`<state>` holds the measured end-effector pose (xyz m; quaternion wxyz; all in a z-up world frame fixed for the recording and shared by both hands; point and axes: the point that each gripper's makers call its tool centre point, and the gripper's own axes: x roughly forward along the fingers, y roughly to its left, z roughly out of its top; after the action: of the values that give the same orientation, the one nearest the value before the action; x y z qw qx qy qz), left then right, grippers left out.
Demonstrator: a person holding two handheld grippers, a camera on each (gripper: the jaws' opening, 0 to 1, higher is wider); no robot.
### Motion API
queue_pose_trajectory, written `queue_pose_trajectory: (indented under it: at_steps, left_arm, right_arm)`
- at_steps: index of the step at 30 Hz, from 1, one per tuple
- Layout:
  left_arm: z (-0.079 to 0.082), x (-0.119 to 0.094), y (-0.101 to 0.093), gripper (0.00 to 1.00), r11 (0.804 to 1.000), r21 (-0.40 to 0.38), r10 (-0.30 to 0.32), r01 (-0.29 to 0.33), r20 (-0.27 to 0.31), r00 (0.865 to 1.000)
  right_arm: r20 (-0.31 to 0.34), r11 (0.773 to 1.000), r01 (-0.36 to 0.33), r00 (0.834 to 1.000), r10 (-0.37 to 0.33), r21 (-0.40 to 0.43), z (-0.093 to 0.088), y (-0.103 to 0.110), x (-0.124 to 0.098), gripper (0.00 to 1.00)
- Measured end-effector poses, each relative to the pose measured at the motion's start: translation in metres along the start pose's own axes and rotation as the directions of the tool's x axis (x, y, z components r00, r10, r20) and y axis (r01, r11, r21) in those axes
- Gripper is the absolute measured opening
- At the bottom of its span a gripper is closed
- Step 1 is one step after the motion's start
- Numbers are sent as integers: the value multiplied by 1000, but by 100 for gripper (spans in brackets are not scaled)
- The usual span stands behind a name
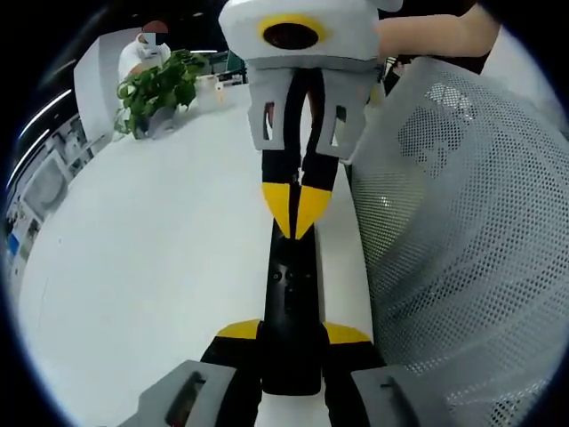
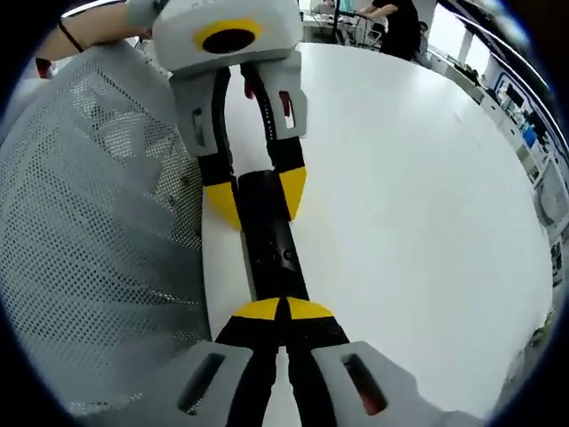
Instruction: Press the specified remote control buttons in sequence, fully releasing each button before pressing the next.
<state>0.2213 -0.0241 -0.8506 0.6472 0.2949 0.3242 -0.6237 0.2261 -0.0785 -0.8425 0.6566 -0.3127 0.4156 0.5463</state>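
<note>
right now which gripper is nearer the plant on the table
Right. The right gripper, its tips shut over the black remote's far end, sits toward the potted plant. The left gripper, clamping the remote's near end, is farther.

A slim black remote control [image 1: 291, 311] lies flat on the white desk [image 1: 151, 267], close to the desk's edge. It is long and narrow, with small dark buttons [image 2: 277, 257] barely standing out on its upper face. In the right gripper view it [image 2: 271, 245] runs lengthwise up the middle.
</note>
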Motion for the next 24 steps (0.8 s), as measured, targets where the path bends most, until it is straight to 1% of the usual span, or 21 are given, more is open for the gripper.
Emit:
queue_pose_trajectory:
  at_steps: [2, 5, 8, 10, 15, 19, 24]
  left_arm:
    - [0, 0, 0, 25, 1000, 0, 0, 0, 0, 1000]
    - [0, 0, 0, 25, 1000, 0, 1, -1, 0, 1000]
    - [0, 0, 0, 25, 1000, 1, 1, -1, 0, 1000]
    - [0, 0, 0, 25, 1000, 1, 1, -1, 0, 1000]
    - [0, 0, 0, 25, 1000, 2, 2, -2, 0, 1000]
    - [0, 0, 0, 25, 1000, 2, 1, -1, 1, 1000]
    - [0, 0, 0, 25, 1000, 1, 1, -1, 3, 1000]
  right_arm:
    - [-1, 1000, 3, 1000, -3, -4, 1, 1, 0, 0]
    - [-14, 998, 17, 1000, -18, -65, 2, 2, 0, 0]
    - [-14, 995, 27, 1000, -28, -92, 4, 2, 2, 0]
    - [-1, 995, 33, 999, -33, -97, 7, 1, 3, 0]
    - [-4, 995, 30, 1000, -30, -99, 10, 1, 5, 0]
    - [-20, 979, 33, 999, -38, -202, 11, 3, 6, 0]
    - [-29, 984, 17, 999, -22, -175, 11, 1, 7, 0]
